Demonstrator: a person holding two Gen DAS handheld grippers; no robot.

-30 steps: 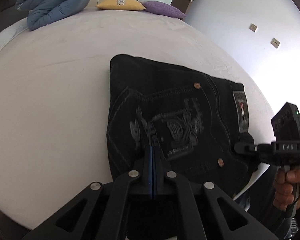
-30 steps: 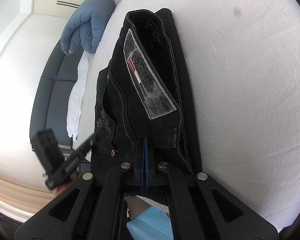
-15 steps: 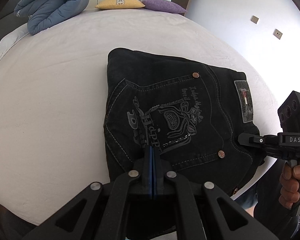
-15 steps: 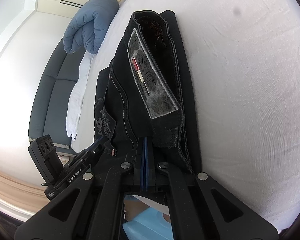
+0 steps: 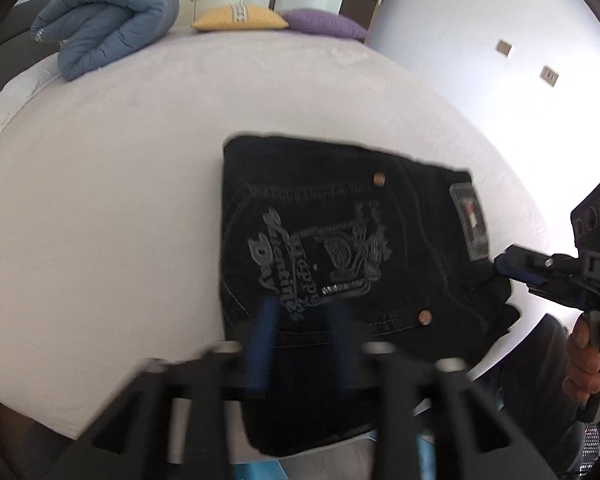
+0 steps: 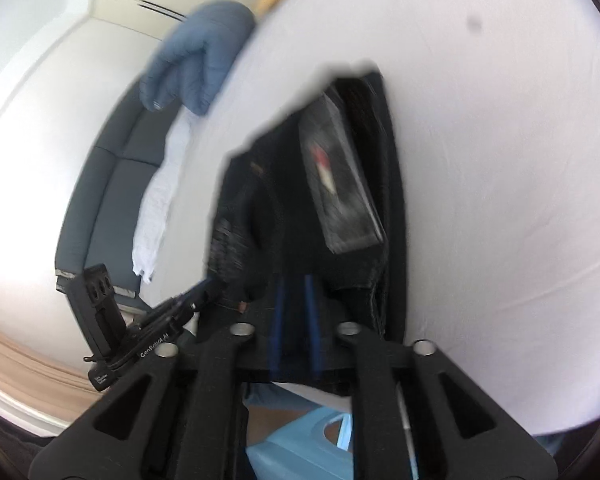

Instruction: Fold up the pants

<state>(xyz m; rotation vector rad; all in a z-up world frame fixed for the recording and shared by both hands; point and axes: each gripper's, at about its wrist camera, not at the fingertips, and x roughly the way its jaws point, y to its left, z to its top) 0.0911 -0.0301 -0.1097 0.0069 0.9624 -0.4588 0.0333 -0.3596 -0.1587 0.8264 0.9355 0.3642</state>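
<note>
The black pants (image 5: 340, 248) lie folded into a compact rectangle near the front edge of the white bed (image 5: 120, 160), back pocket print facing up. My left gripper (image 5: 305, 312) is open and empty, its blue pads just over the pants' near edge. The pants also show in the right wrist view (image 6: 300, 220), with the waistband label up. My right gripper (image 6: 295, 292) is open and empty at the waistband end; it shows from the side in the left wrist view (image 5: 512, 266).
A rolled blue duvet (image 5: 108, 20), a yellow pillow (image 5: 238, 18) and a purple pillow (image 5: 324, 26) lie at the far end of the bed. A grey sofa (image 6: 104, 208) stands beside the bed. A light blue bin (image 6: 300, 444) is below the bed's edge.
Both grippers have opened and let go of the pants, and both have pulled back a little. The pants lie flat on the bed.
</note>
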